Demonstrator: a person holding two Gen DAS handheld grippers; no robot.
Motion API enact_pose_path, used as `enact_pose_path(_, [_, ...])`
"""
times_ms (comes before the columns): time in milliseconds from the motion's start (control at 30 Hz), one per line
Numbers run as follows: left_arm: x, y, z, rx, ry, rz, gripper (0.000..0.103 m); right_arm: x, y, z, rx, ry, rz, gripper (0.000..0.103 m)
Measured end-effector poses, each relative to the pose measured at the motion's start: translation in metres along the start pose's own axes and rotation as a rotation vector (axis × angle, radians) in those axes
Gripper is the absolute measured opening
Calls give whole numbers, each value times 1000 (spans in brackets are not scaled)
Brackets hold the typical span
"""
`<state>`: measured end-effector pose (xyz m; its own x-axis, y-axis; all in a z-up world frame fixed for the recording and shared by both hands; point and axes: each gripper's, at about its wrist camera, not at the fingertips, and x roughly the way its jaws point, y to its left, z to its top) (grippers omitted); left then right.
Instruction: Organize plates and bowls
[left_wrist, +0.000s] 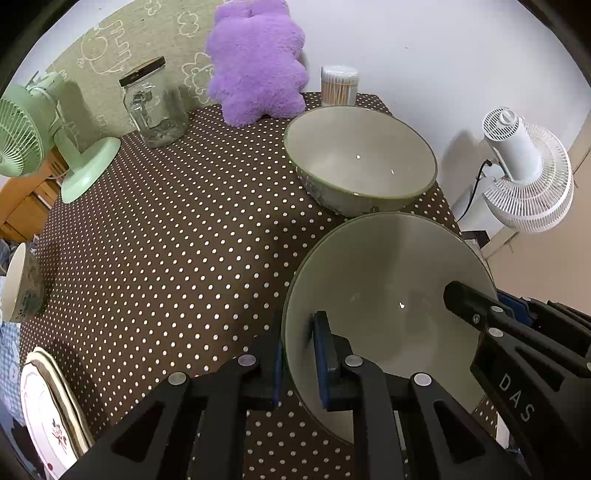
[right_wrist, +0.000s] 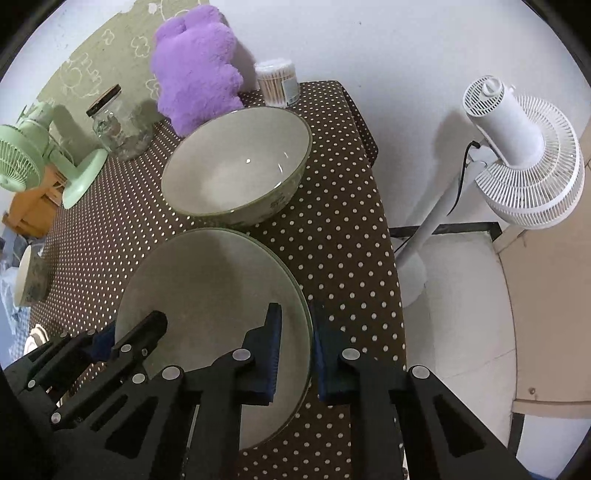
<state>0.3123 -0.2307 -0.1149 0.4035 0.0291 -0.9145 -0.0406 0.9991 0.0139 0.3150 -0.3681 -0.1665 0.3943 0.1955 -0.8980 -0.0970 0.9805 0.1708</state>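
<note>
**A:** How far along would you say they are?

**B:** Early, I'd judge. Both tools are clamped on the near wide, pale, green-rimmed ceramic bowl (left_wrist: 388, 288). The left tool (left_wrist: 297, 363) pinches its left rim, one blue pad inside and one outside. The right tool (right_wrist: 295, 350) does the same on the opposite rim. The bowl sits close to the desk's right edge, toward the near corner.

**A:** Off the desk yet?

**B:** Can't tell from here. Just behind it, almost touching, stands a matching green-rimmed bowl with a printed outer wall (left_wrist: 360, 158), empty and upright. Nesting the two looks like the likely next step.

**A:** And the rest?

**B:** Untouched, it seems. A smaller patterned bowl (left_wrist: 22, 284) lies tipped on its side at the left edge. A short stack of white floral plates (left_wrist: 48, 406) sits at the near-left corner.

**A:** What's it all like to handle?

**B:** The bowls are glazed, smooth and glossy with thin rims, so probably slippery under those pads. The brown polka-dot cloth covering the desk (left_wrist: 177, 240) is soft and matte. At the back there's a fuzzy purple plush toy (left_wrist: 258, 62), a clear lidded glass jar (left_wrist: 155, 107), a tub of cotton swabs (left_wrist: 339, 85) and a mint-green desk fan (left_wrist: 33, 136). A white pedestal fan (right_wrist: 517, 147) stands on the floor.
</note>
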Motion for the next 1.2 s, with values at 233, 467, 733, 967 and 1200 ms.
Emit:
enact_pose_path(233, [-16, 17, -18, -4, -4, -1, 11, -13, 19, -16, -13, -1, -8, 18])
enact_pose_path(467, [-30, 43, -42, -18, 6, -2, 11, -23, 48, -40, -20, 16, -6, 18])
enact_pose_path(733, [-47, 78, -70, -20, 6, -1, 11, -36, 91, -72, -22, 21, -7, 18])
enact_pose_path(967, [-56, 106, -93, -20, 15, -3, 12, -40, 125, -99, -29, 29, -12, 18])
enact_pose_path(1200, [-65, 134, -112, -24, 18, -11, 11, -44, 155, -118, -33, 35, -17, 18])
